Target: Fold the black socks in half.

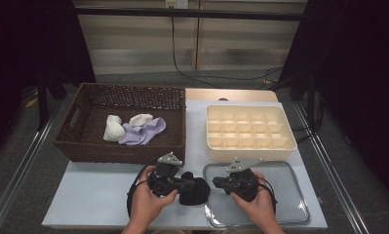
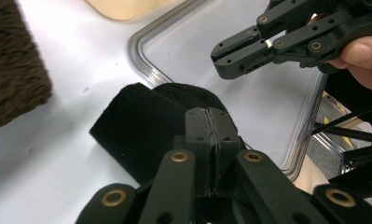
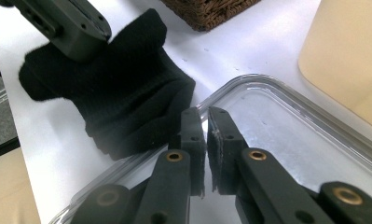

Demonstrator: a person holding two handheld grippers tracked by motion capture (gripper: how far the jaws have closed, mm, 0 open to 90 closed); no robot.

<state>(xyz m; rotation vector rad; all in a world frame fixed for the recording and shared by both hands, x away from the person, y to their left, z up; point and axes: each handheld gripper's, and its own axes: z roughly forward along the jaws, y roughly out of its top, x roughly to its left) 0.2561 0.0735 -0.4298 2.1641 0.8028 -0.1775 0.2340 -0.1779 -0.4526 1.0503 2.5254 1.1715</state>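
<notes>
With the brown basket [image 1: 119,122] close behind and bare table in front, my left claw [image 1: 189,184] pinches the black sock [image 1: 194,190], my right claw [image 1: 216,183] beside it closed, empty.

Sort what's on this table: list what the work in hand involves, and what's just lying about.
In the job:
- black sock, pinched in the left claw
- right claw, shut, empty
- clear tray beside the sock

Lying about:
- wicker basket holding white socks and a lilac one
- cream divider box

sock [image 1: 194,190]: black
basket [image 1: 85,141]: dark brown weave
organiser [image 1: 250,152]: cream
tray [image 1: 289,168]: clear
basket socks [image 1: 148,131]: lilac; white
</notes>
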